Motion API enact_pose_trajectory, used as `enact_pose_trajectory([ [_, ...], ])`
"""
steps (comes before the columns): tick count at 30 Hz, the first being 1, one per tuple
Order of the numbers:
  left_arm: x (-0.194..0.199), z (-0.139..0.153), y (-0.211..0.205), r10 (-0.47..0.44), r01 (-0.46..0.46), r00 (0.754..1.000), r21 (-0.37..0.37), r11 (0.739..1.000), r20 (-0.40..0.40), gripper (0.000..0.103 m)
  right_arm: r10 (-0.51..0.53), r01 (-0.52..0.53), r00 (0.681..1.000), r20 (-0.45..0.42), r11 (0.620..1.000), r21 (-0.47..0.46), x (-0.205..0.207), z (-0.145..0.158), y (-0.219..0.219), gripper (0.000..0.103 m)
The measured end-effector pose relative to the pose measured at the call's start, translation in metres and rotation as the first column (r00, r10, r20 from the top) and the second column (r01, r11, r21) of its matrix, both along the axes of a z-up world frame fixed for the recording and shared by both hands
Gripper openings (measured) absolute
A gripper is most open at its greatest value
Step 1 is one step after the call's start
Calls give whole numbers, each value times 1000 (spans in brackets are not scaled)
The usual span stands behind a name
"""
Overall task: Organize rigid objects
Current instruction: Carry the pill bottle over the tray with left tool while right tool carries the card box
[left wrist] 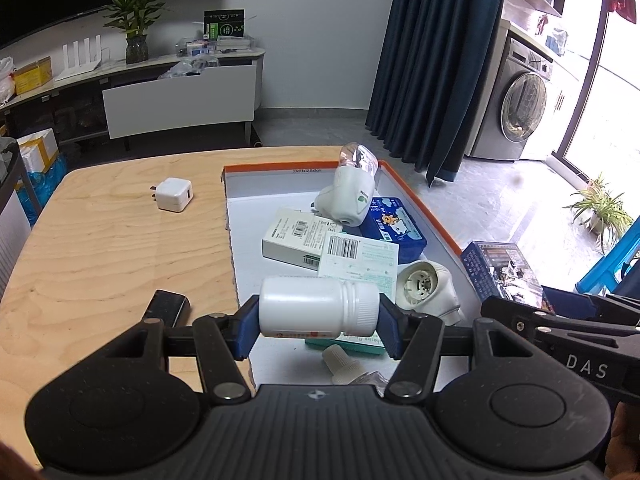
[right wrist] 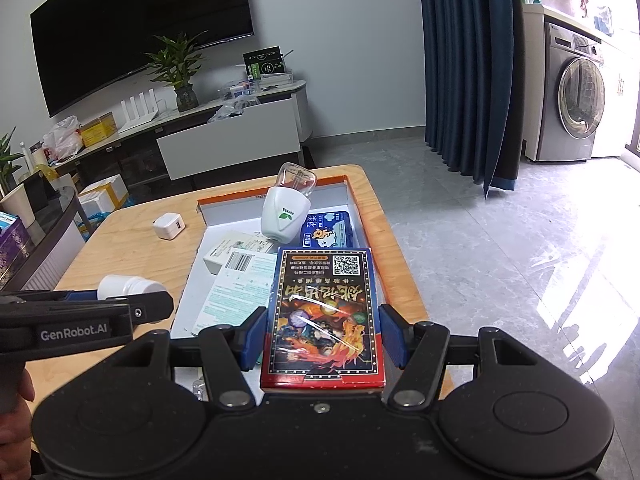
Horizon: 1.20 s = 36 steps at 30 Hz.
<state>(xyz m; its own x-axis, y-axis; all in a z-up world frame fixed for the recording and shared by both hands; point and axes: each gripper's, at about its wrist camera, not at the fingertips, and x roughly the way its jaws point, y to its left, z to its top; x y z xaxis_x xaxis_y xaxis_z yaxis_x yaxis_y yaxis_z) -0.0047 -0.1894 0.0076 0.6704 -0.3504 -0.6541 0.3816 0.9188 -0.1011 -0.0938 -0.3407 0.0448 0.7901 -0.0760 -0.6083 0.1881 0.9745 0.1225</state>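
Note:
My left gripper (left wrist: 318, 326) is shut on a white plastic bottle (left wrist: 318, 312), held sideways above the near end of the orange-rimmed box (left wrist: 420, 210). The bottle also shows in the right wrist view (right wrist: 124, 285). My right gripper (right wrist: 322, 336) is shut on a blue and red card box (right wrist: 324, 316), held over the near right part of the orange-rimmed box (right wrist: 352, 192); the card box also shows in the left wrist view (left wrist: 500, 270). Inside the orange-rimmed box lie a white plug-in device with a clear bottle (left wrist: 352, 192), a blue case (left wrist: 396, 228), white cartons (left wrist: 296, 238) and a white socket piece (left wrist: 428, 286).
A white charger cube (left wrist: 175, 194) lies on the wooden table (left wrist: 100, 248) to the left of the box. A black object (left wrist: 168, 308) lies near the table's front. A small capped vial (left wrist: 344, 364) lies under my left gripper. The table's right edge drops to the floor.

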Motion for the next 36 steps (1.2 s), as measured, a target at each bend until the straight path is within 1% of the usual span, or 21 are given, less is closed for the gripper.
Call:
enact_pose_trajectory([
  [20,11,9,1,14,-14,1000,-8,1000,21,60,19,-19,1000,11,1000,4,9,4,2,71],
  [36,6,6,-6,-3,4,1000,-13,1000,11,60,16,-16,1000,2,1000,7,10,3,0,71],
])
